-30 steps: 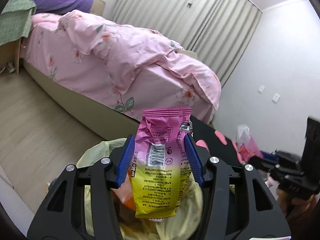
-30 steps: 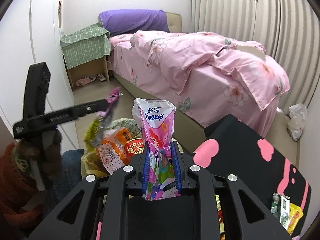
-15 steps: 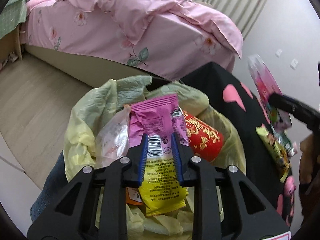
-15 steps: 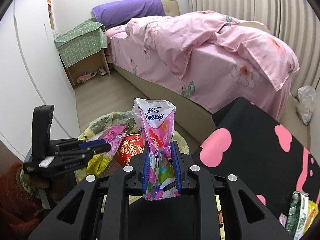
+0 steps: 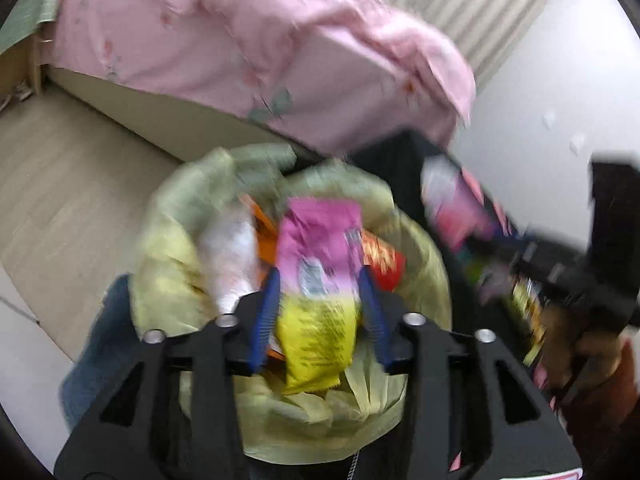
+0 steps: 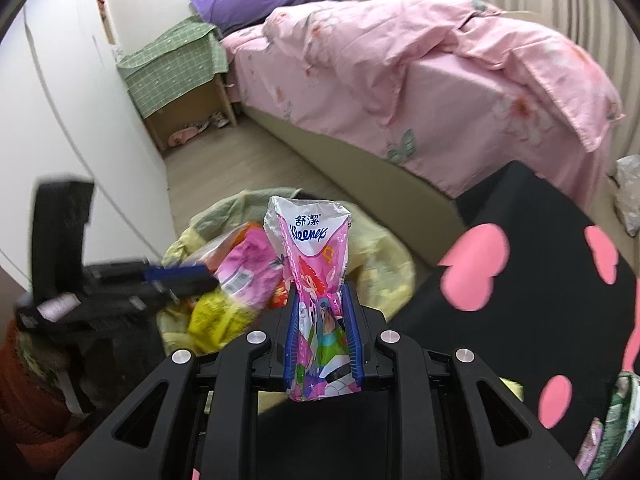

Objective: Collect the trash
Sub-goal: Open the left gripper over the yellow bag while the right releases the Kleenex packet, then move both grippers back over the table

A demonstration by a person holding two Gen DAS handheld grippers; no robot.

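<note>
- The drop into the bin is judged to be in hand: the left gripper (image 5: 320,312) is held over the yellow-lined trash bin (image 5: 168,240), its jaws just parted to a middling gap, and the pink-and-yellow snack wrapper (image 5: 320,280) between them appears released, though blur prevents certainty.
- A crinkled, glossy Kleenex pack (image 6: 316,280) is pinched narrowly by the right gripper (image 6: 322,336), above the bin's near rim.
- Next, that pack is to be carried over the opening and let go.
- Thin, limp film is seen in bag and wrappers alike.

pink-yellow snack wrapper (image 5: 320,292) (blurred), Kleenex pack (image 6: 316,280) upright
</note>
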